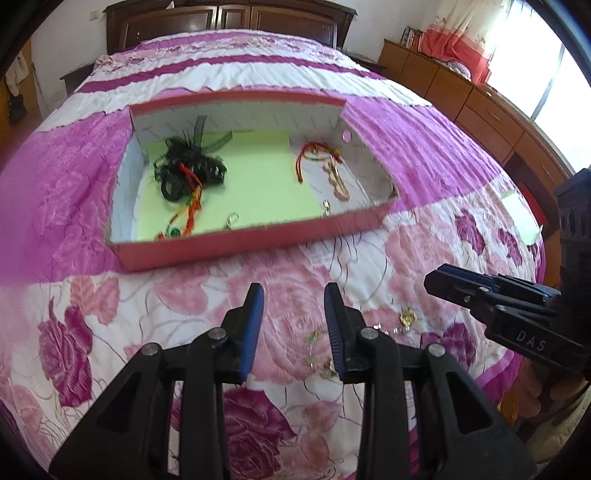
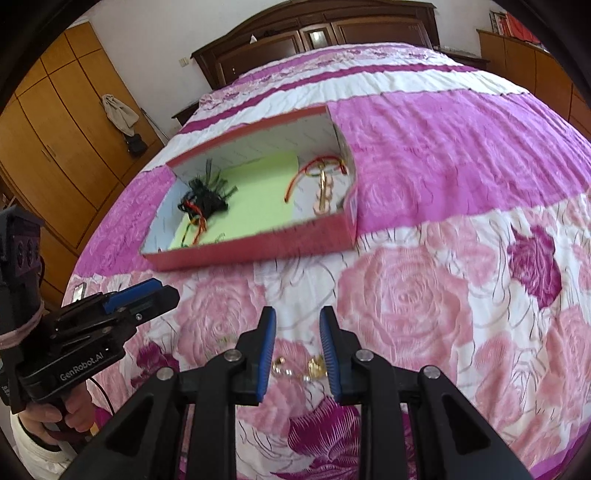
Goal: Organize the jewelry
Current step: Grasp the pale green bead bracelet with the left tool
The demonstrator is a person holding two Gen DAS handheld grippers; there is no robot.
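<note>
Quilted floral bedspread (image 1: 406,122) — shallow cardboard box (image 1: 255,240)

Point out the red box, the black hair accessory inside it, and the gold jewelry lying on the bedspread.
red box (image 1: 236,245): left wrist view, on its near outer wall.
black hair accessory (image 1: 188,166): left wrist view, on the tangled black middle.
gold jewelry (image 2: 316,367): right wrist view, on the gold piece between the fingers.

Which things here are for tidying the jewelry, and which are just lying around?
For the job:
red box
gold jewelry on the bedspread
black hair tie bundle
red cord bracelet
left gripper
right gripper

Just around:
floral bedspread
wooden wardrobe
headboard
</note>
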